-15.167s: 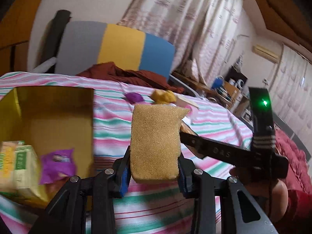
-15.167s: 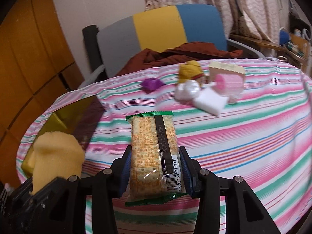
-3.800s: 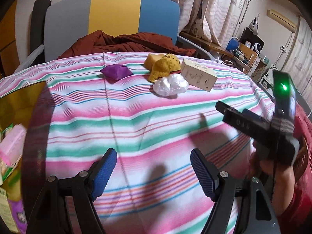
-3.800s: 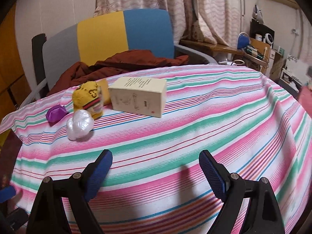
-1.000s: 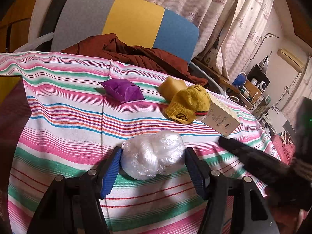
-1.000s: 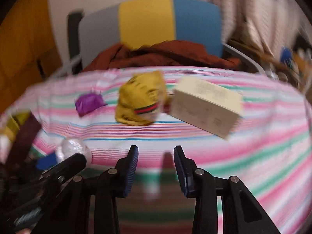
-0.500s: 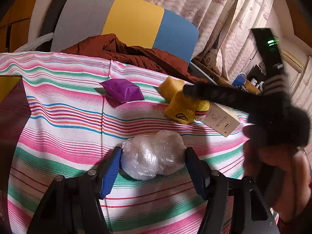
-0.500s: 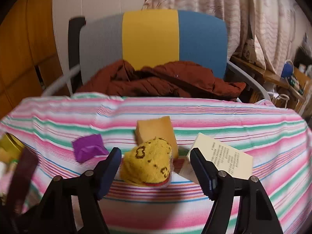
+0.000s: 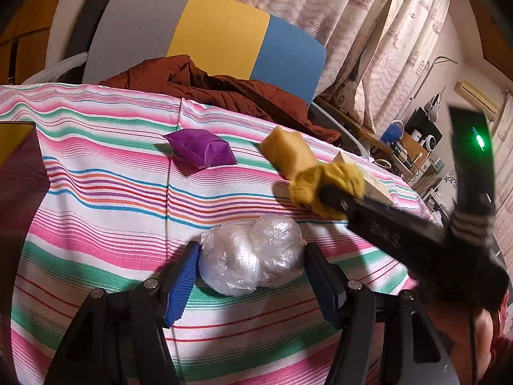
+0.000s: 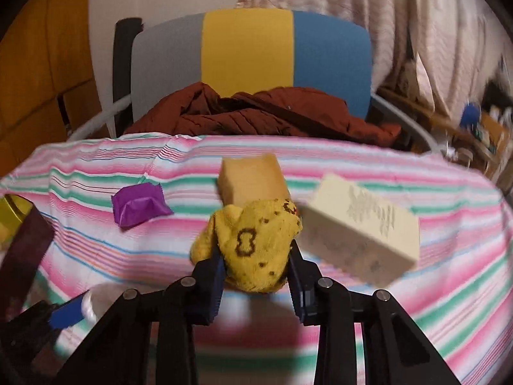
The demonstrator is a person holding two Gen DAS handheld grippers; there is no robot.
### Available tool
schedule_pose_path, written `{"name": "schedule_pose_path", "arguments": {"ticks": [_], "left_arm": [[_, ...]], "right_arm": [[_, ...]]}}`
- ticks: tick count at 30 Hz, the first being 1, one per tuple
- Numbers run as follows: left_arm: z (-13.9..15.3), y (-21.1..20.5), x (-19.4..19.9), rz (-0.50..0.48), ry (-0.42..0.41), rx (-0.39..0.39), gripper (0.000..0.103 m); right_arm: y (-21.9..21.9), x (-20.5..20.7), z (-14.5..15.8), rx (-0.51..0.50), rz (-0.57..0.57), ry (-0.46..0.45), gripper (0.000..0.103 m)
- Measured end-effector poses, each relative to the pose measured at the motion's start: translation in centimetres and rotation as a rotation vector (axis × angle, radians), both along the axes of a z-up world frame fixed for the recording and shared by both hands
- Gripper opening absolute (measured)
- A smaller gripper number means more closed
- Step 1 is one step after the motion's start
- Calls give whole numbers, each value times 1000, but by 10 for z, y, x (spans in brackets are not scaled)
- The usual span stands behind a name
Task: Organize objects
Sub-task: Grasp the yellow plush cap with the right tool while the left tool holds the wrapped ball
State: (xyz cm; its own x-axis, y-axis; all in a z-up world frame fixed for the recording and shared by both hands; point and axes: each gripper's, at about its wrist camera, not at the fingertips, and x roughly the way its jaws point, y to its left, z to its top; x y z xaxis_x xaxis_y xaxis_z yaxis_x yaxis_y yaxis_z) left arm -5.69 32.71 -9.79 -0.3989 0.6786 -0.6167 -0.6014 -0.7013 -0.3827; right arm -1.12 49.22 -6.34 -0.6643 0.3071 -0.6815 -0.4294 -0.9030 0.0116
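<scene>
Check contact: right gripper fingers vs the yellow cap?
Touching. The right wrist view shows the right gripper with both pads pressed into the yellow cap, no gap either side; the left wrist view agrees.

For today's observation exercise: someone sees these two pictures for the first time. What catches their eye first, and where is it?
The left gripper pinches a crinkled clear plastic bundle on the striped tablecloth. The right gripper squeezes a yellow spotted cloth mid-table, between a purple packet and a cream box. Behind stands a grey, yellow and blue chair.
</scene>
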Motion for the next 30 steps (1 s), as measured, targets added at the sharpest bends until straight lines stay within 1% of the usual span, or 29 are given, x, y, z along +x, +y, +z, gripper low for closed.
{"name": "schedule_pose_path", "arguments": {"ticks": [4, 8, 15, 22, 30], "left_arm": [[0, 0, 0, 0, 0, 1, 67], [0, 0, 0, 0, -1, 1, 67], [-1, 0, 0, -1, -7, 9, 67], [-1, 0, 0, 0, -5, 9, 68], [6, -3, 11, 13, 49, -19, 67]], "right_arm": [[1, 25, -5, -70, -30, 23, 34], [-2, 51, -7, -109, -59, 47, 34], [-10, 85, -8, -122, -108, 93, 34], [-14, 107, -10, -136, -162, 126, 34], [-12, 121, -11, -138, -216, 161, 34]]}}
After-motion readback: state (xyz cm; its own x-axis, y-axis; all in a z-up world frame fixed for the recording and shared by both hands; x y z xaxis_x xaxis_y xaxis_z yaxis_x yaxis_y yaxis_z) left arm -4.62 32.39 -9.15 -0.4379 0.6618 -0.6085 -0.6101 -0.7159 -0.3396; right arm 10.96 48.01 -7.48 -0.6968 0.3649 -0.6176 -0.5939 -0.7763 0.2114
